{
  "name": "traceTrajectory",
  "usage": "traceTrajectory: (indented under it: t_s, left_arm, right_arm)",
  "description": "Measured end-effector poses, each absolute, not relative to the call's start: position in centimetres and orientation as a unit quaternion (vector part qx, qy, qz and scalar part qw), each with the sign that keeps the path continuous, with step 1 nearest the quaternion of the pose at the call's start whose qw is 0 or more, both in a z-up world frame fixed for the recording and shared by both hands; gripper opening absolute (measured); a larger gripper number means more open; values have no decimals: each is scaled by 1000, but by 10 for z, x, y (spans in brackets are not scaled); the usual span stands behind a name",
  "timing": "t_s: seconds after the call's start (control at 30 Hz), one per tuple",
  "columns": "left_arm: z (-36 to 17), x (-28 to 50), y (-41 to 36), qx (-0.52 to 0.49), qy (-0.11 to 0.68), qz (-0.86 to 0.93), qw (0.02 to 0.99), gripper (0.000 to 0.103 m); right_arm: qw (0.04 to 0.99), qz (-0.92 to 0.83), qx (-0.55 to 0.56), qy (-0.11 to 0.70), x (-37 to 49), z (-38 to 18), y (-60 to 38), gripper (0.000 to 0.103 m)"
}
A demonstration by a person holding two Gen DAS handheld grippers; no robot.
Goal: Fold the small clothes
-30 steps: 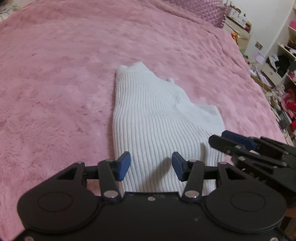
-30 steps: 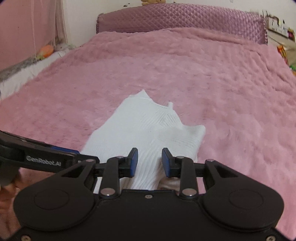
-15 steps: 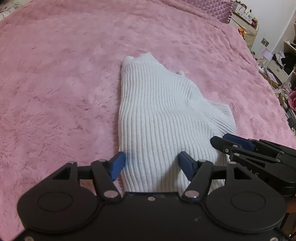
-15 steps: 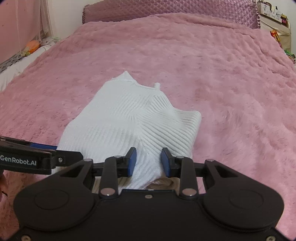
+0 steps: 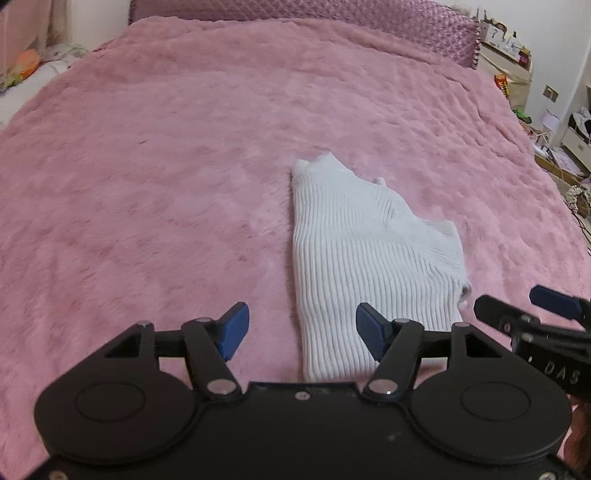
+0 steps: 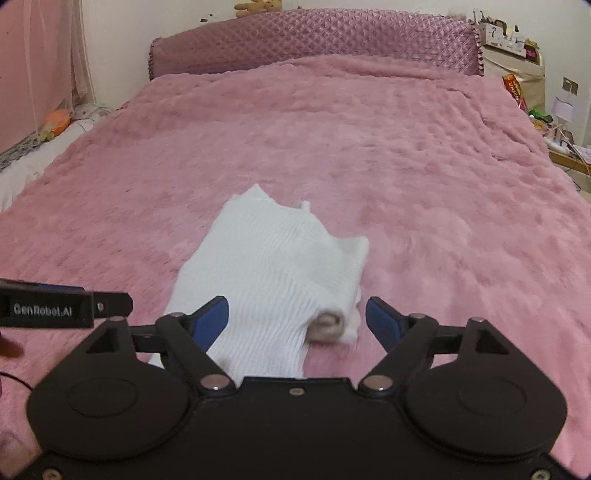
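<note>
A white ribbed knit garment (image 5: 369,266) lies folded lengthwise on the pink plush bedspread (image 5: 166,166). My left gripper (image 5: 303,332) hovers open over the garment's near left corner, its pads clear of the cloth. In the right wrist view the garment (image 6: 273,266) lies ahead, with a rolled end (image 6: 328,325) between the fingers of my right gripper (image 6: 297,325). Its jaws are opening and the pads stand apart from the cloth. Each gripper shows at the edge of the other's view: the right gripper (image 5: 535,314) and the left gripper (image 6: 55,308).
A quilted purple headboard (image 6: 314,40) closes the far end of the bed. Cluttered shelves and cabinets (image 5: 517,62) stand along the right side. A plush toy (image 6: 258,5) sits on the headboard. An orange item (image 6: 57,120) lies beside the bed on the left.
My right gripper's jaws spread from a narrow gap to wide and let go of the garment's fold. Both grippers drew back and rose. The left jaws widened.
</note>
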State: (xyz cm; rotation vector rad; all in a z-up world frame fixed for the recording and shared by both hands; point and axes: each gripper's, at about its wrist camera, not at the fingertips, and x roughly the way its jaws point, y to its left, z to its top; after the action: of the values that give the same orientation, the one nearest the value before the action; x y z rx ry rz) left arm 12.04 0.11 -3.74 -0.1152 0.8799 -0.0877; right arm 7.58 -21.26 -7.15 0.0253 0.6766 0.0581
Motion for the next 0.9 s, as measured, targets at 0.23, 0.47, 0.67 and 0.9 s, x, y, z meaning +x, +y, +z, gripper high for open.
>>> traceTrajectory:
  t_s: [0.23, 0.47, 0.67, 0.9]
  left_arm:
    - [-24, 82, -1, -54, 432, -37, 899, 68]
    - [-22, 52, -5, -41, 434, -27, 900, 68]
    - [-25, 32, -3, -37, 446, -22, 894, 68]
    - [-25, 22, -2, -35, 446, -22, 894, 69]
  right_arm:
    - [938, 21, 23, 344, 35, -60, -201, 91]
    - [935, 4, 0, 354, 7, -54, -188, 97]
    - [933, -1, -5, 360, -8, -55, -182, 97]
    - [934, -8, -17, 357, -15, -54, -175, 98]
